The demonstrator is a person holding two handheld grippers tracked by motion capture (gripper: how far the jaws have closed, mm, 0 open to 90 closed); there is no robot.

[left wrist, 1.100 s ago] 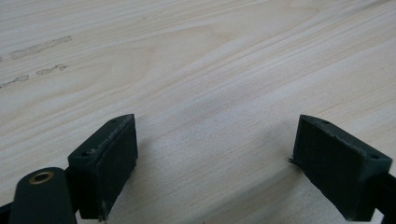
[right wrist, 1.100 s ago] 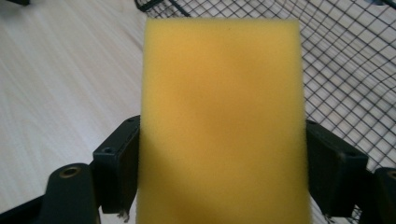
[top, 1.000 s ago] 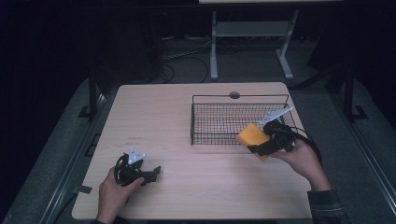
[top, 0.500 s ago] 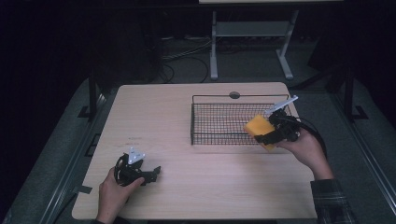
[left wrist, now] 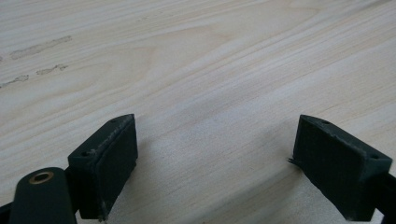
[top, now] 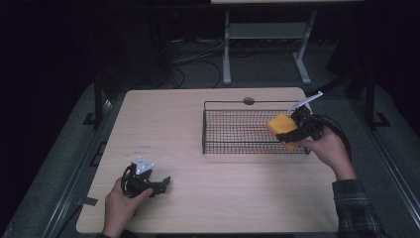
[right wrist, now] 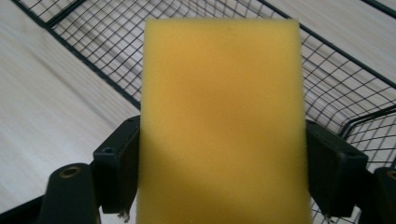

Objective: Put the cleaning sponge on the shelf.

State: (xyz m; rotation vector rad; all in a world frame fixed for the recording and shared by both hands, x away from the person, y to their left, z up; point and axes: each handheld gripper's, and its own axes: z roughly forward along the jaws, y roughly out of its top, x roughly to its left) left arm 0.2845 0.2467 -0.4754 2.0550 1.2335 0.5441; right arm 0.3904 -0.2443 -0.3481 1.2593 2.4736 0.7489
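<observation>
**Sponge carried over the basket's right end**

The yellow sponge sits between the jaws of the right gripper, which press on its two long sides; in the right gripper view the sponge rises from the pads as a flat, upright rectangle. Compared with a second ago, sponge and gripper have travelled away from the person and slightly to the right, from in front of the basket's near wall to a place above its right end. The grip has not altered. Judged from this, the carry is nearly done, and what remains is to lower and release the sponge inside the basket.

The sponge is soft, fine-pored foam with square corners and a matt, even face. The basket is a shallow rectangular tray of thin black wire, its floor and walls a fine grid with heavier rods at the rim. It stands on the right half of the desk, a pale wood-grain top with rounded corners.

The left gripper rests near the desk's front left corner, unmoved. Its jaws stand wide apart, nothing between them; the dark, flat-faced pads hover just over bare desk.
</observation>
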